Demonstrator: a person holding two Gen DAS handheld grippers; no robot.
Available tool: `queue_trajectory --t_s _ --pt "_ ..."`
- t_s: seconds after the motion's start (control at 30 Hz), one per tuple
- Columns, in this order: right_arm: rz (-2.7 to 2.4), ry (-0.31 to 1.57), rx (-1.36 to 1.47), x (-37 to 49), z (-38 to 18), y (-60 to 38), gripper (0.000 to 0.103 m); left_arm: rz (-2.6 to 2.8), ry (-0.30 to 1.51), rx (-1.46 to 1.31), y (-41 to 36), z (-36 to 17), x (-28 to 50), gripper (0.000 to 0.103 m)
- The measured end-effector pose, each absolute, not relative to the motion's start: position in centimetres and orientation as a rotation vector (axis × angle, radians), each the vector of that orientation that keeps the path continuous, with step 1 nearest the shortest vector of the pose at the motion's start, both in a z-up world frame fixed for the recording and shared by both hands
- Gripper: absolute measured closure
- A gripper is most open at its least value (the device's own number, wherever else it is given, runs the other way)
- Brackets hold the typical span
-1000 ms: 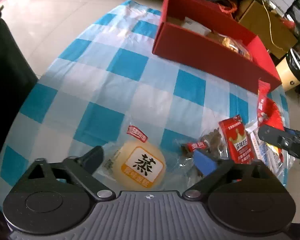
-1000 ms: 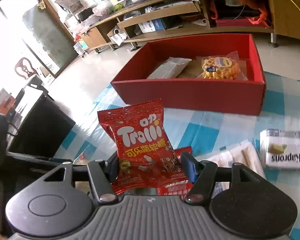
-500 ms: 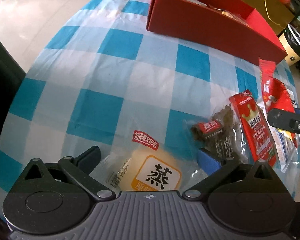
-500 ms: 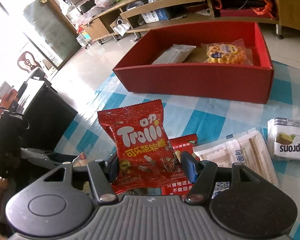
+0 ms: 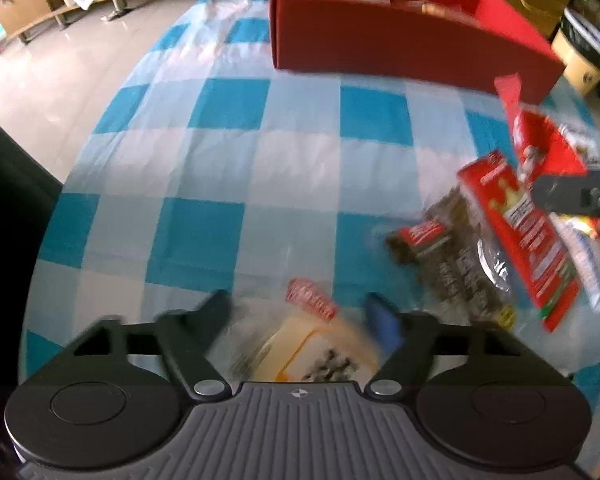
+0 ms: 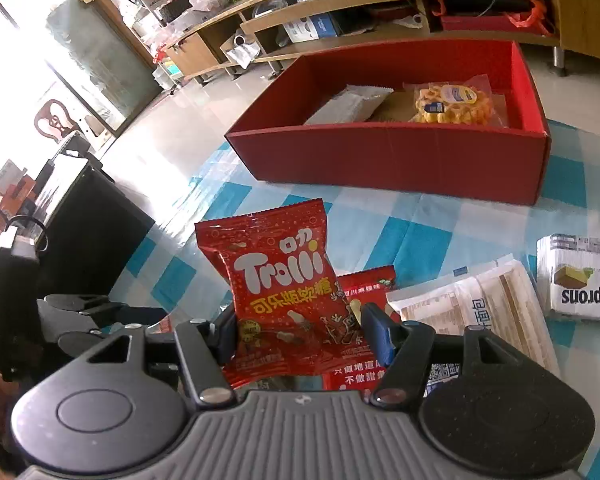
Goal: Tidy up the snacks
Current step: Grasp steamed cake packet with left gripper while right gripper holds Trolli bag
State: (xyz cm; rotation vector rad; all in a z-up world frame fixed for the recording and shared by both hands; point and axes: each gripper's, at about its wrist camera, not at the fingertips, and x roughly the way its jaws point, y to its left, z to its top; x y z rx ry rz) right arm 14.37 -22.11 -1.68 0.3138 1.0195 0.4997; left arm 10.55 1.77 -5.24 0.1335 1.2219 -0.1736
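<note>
Two jaws gripping | left: bun (image 5: 312, 352), just closing | right: Trolli bag (image 6: 280, 288) | red box (image 6: 400, 160) beyond

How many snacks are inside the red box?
2 in the red box: a silvery white packet toward its left, and a clear bag of yellow waffle-like snacks toward its right. The near wall hides part of the floor, so more could lie there.

Bright daylight, window glare left; left view motion-blurred, edges warped.
</note>
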Motion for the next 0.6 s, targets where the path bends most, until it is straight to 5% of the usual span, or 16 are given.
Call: queue_trajectory --t_s 0.03,0.13,0.2,0.23,0.27,0.6 --pt "0.498 1.015 0.313 14.3 -1.6 -22.2 0.041 -0.178 1.221 0.113 2.0 -5.0 10.7 0.054" --pt "0.491 1.009 0.317 14.3 -1.6 -22.3 0.041 -0.155 1.228 0.036 3.0 -4.6 11.3 0.06" --pt "0.487 1.012 0.319 14.4 -1.6 -22.3 0.041 -0.145 1.213 0.024 3.3 -3.9 11.5 0.039" --pt "0.487 1.012 0.319 14.4 -1.6 -22.3 0.041 -0.158 1.204 0.017 3.5 -3.4 11.5 0.011" --pt "0.489 1.009 0.318 14.4 -1.5 -22.2 0.041 -0.167 1.185 0.012 3.5 -2.8 11.3 0.002" --pt "0.496 0.995 0.326 14.1 -1.0 -22.7 0.041 -0.386 1.187 0.373 -0.2 -3.5 8.7 0.0"
